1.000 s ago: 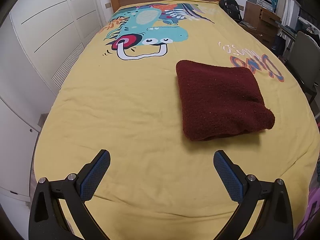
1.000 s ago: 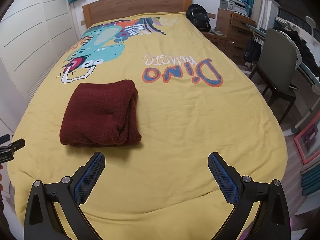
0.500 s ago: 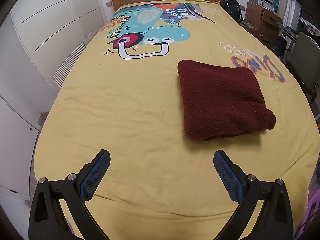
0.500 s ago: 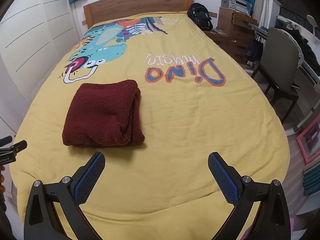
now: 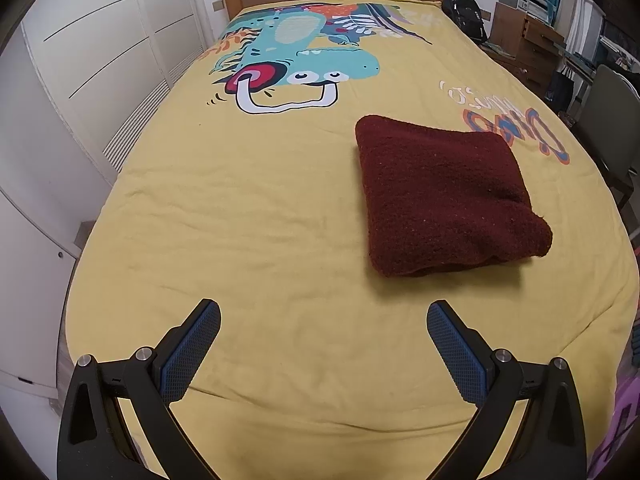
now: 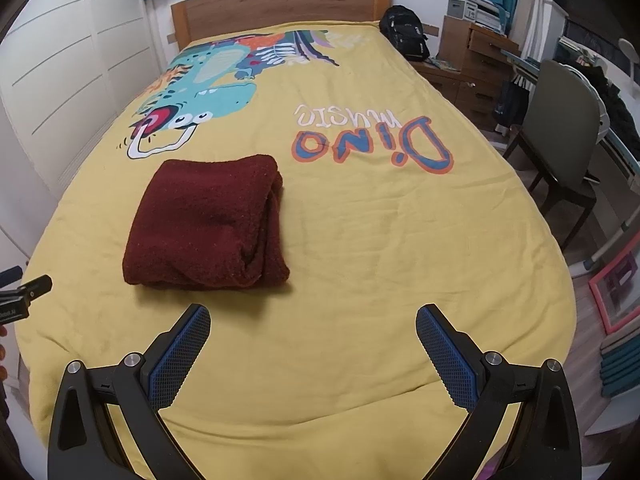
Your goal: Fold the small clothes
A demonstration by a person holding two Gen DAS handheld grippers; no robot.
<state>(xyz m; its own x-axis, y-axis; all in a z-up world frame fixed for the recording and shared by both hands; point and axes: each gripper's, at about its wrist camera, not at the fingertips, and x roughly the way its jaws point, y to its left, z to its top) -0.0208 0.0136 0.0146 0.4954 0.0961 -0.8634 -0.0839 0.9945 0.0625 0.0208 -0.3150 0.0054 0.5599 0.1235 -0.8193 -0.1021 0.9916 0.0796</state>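
A dark red fuzzy garment [image 5: 444,196] lies folded into a thick rectangle on the yellow bedspread [image 5: 240,208]. It also shows in the right wrist view [image 6: 208,220], with its layered fold edge facing right. My left gripper [image 5: 323,320] is open and empty, held above the bed's near part, left of and in front of the garment. My right gripper [image 6: 313,324] is open and empty, in front of and slightly right of the garment. Part of the left gripper [image 6: 24,292] shows at the left edge of the right wrist view.
The bedspread carries a dinosaur print [image 6: 192,92] and "Dino music" lettering [image 6: 372,140]. White wardrobe doors [image 5: 80,60] run along the left. A wooden headboard [image 6: 280,4], black backpack [image 6: 404,36], wooden dresser [image 6: 476,64] and grey chair [image 6: 560,128] stand at the far and right sides.
Both grippers have drawn back slightly from the bed, so the folded garment sits a little lower in each view. The garment itself has not moved. Both grippers stay open.
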